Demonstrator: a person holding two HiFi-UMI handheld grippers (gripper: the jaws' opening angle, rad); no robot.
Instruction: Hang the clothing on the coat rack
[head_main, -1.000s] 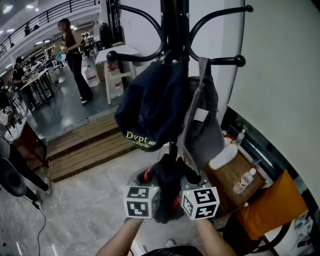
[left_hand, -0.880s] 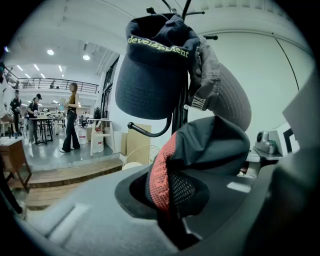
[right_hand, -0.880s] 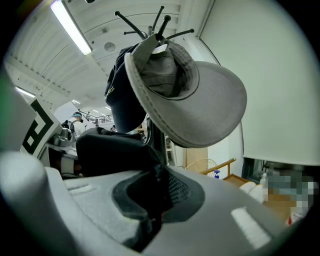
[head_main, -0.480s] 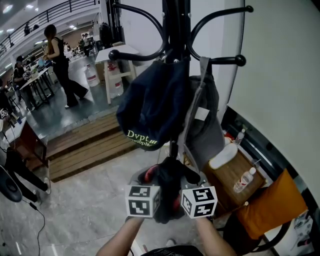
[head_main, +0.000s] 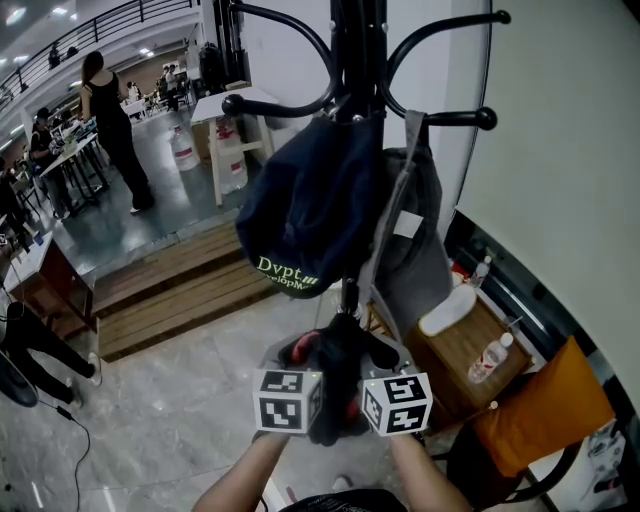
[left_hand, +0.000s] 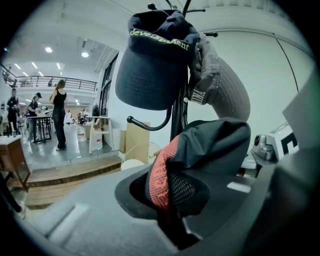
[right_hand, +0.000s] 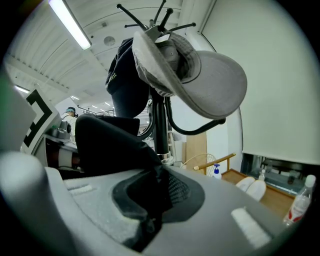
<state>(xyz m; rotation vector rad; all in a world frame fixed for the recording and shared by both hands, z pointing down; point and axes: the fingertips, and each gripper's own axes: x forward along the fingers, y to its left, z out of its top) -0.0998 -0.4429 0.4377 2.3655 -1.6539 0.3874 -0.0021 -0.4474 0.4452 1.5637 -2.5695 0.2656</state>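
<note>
A black coat rack (head_main: 357, 40) rises ahead of me, seen from below. A navy cap (head_main: 300, 215) with yellow-green lettering hangs on its left hook, and a grey cap (head_main: 412, 240) hangs to the right. Low in the head view both grippers hold a black and red cap (head_main: 335, 375) between them, below the rack's pole. My left gripper (left_hand: 170, 220) is shut on the cap's red mesh side (left_hand: 167, 170). My right gripper (right_hand: 150, 210) is shut on its black cloth (right_hand: 112, 145). The navy cap (left_hand: 155, 65) and grey cap (right_hand: 200, 75) show overhead in the gripper views.
A white wall (head_main: 570, 160) stands at the right. Below it lie a wooden box (head_main: 465, 345) with a water bottle (head_main: 490, 360) and an orange cushion (head_main: 545, 410). Wooden steps (head_main: 170, 290) lie at the left; people stand by tables (head_main: 75, 150) behind.
The two grippers have stayed almost still with the black and red cap. The rack and hung caps shifted slightly right in view. A person in the background walked left and away.
</note>
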